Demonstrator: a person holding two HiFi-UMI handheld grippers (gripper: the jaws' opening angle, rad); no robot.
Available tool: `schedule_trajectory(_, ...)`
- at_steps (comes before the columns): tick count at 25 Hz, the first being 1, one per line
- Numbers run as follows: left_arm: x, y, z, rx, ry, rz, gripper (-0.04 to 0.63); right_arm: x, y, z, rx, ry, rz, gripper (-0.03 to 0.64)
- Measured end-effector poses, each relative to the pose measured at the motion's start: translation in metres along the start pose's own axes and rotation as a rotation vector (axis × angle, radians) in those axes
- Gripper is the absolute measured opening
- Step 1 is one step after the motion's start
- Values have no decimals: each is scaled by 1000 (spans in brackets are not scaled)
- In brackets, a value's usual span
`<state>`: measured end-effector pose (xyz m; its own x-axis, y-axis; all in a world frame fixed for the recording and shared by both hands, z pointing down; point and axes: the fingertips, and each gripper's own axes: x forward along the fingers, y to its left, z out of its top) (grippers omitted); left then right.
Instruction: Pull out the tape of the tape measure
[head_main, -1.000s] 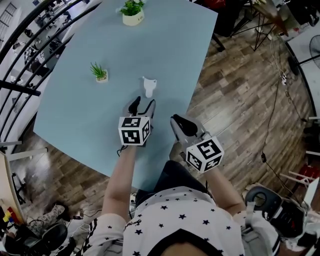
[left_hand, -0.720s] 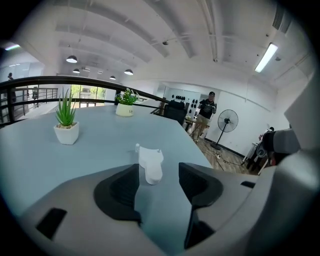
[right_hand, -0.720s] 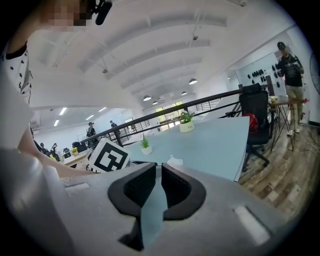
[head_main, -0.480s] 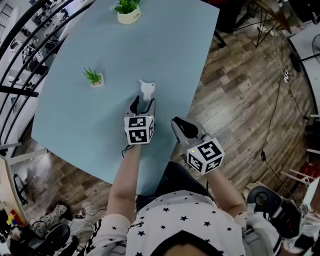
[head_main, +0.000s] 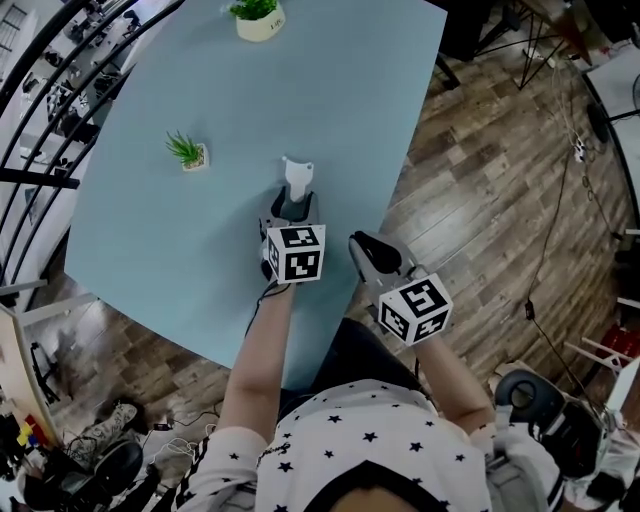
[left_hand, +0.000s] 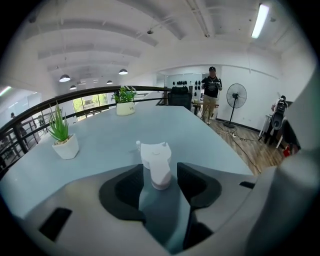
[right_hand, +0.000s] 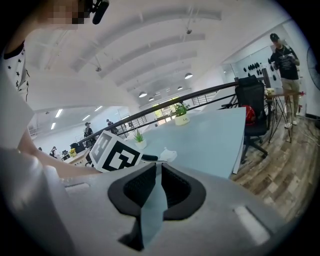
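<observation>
A white tape measure lies on the light blue table. My left gripper reaches over the table from the near side. Its jaws are closing around the near end of the tape measure. The right pad still stands clear of the case, and I see no tape pulled out. My left gripper looks straight along the case. My right gripper hangs off the table's right edge, shut with nothing between its pads. In the right gripper view the tape measure shows small, beyond the left gripper's marker cube.
A small potted plant stands left of the tape measure, and a bigger one sits at the far edge. The table's right edge drops to wooden floor. A person and a fan stand far off.
My left gripper has moved forward until its jaws reach round the near end of the tape measure. The right gripper has hardly moved.
</observation>
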<state>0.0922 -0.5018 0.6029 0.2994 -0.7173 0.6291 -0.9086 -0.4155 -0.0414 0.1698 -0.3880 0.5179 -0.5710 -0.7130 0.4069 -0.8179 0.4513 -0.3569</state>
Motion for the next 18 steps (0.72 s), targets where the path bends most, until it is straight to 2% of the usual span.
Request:
schedule_trajectory(5, 1, 4, -3, 49, 12, 42, 124, 1, 1, -5, 4, 8, 0, 21)
schedule_trajectory(12, -2, 5, -3, 39, -10, 14, 118, -7, 6, -8, 1, -4, -22, 21)
schedule_trajectory(18, -26, 3, -6, 34, -45, -1, 118, -24, 14, -11, -4, -23, -48, 21)
